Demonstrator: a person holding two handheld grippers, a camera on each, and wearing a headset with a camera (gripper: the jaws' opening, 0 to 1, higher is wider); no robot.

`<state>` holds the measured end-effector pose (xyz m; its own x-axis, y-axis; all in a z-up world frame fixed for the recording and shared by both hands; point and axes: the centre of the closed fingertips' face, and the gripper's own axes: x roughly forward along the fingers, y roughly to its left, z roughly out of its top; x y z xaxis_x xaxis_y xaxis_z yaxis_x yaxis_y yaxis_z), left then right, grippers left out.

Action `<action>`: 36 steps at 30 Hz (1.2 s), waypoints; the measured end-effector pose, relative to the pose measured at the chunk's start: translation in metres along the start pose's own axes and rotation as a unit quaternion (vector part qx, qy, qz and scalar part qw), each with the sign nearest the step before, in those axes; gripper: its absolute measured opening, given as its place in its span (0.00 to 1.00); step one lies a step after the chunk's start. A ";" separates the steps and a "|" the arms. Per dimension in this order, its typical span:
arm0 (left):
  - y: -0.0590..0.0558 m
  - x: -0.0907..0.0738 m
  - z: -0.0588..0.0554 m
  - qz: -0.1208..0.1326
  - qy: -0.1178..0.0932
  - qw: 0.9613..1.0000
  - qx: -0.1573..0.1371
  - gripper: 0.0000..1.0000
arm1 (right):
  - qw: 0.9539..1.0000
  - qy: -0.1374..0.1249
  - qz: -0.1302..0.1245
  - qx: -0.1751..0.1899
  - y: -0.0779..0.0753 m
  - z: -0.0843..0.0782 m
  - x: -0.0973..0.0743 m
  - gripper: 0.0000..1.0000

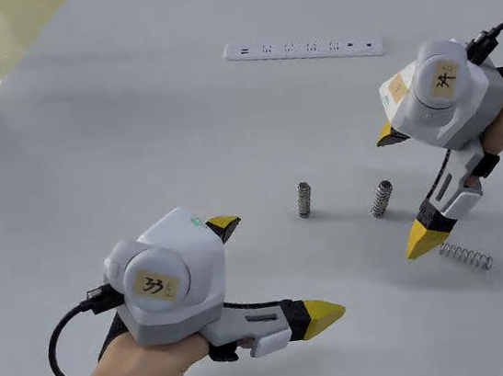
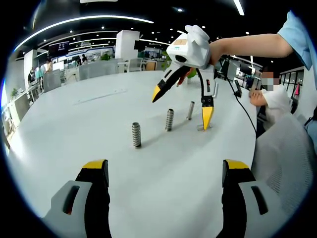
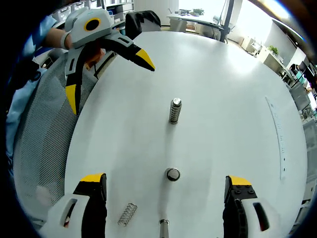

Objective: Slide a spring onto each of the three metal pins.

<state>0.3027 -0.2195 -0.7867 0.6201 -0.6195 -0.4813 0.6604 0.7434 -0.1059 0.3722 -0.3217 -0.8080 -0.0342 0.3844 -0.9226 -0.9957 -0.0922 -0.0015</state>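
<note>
Two sprung pins (image 1: 304,200), third pin (image 2: 190,110) bare; left gripper (image 1: 276,266) and right gripper (image 1: 403,189) both released, so right should next grab the loose spring (image 1: 465,255).

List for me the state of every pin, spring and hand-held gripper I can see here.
Left hand-held gripper: open, empty.
Right hand-held gripper: open, empty.
Nearest pin: upright, carries a spring.
Middle pin: upright, carries a spring.
Farthest pin: upright, bare.
Loose spring: lying on its side, not held.

Shiny metal spring (image 1: 465,255), matt table (image 1: 180,142)
</note>
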 end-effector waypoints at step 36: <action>-0.007 0.004 0.008 -0.020 0.008 1.000 0.023 0.94 | 0.990 -0.044 -0.082 0.109 0.031 -0.084 -0.053 0.96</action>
<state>0.3041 -0.2287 -0.7806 0.5863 -0.6438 -0.4916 0.7034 0.7057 -0.0854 0.3509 -0.4226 -0.7912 0.1324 0.4570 -0.8796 -0.9830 0.1746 -0.0572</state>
